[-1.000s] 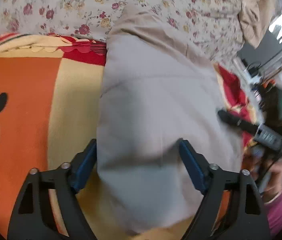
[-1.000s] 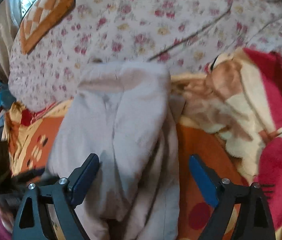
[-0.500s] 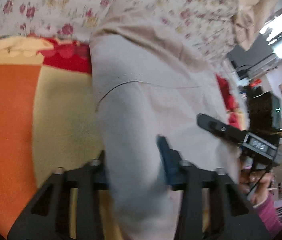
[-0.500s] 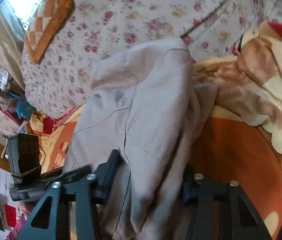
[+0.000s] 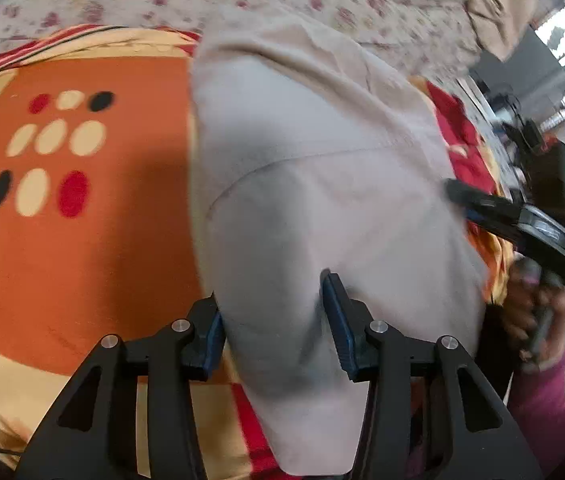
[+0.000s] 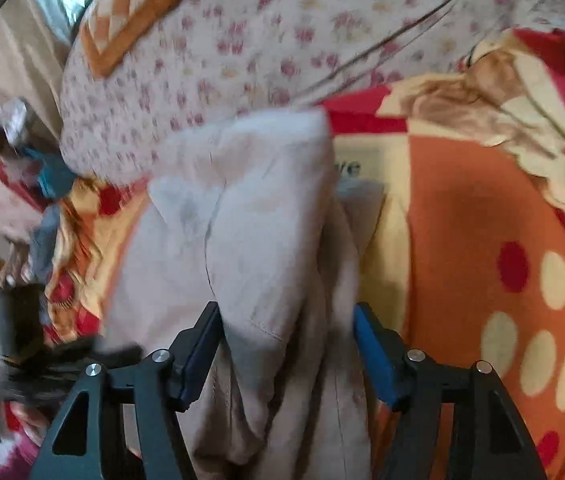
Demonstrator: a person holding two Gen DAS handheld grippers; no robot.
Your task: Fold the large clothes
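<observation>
Trousers lie on my orange blanket | left claw just opened, cloth between | right claw just opened, cloth between

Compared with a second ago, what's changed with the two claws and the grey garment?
Both claws closed in on the grey garment, then their jaws have just been opening again. The left claw and right claw still straddle bunched cloth. The view has shifted, showing more of the orange blanket. The garment stays on the blanket, and the floral quilt still lies behind.

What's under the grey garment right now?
The grey garment lies on the orange dotted blanket, its far end over the floral bedding. Whatever lies directly beneath its folds is covered.
</observation>
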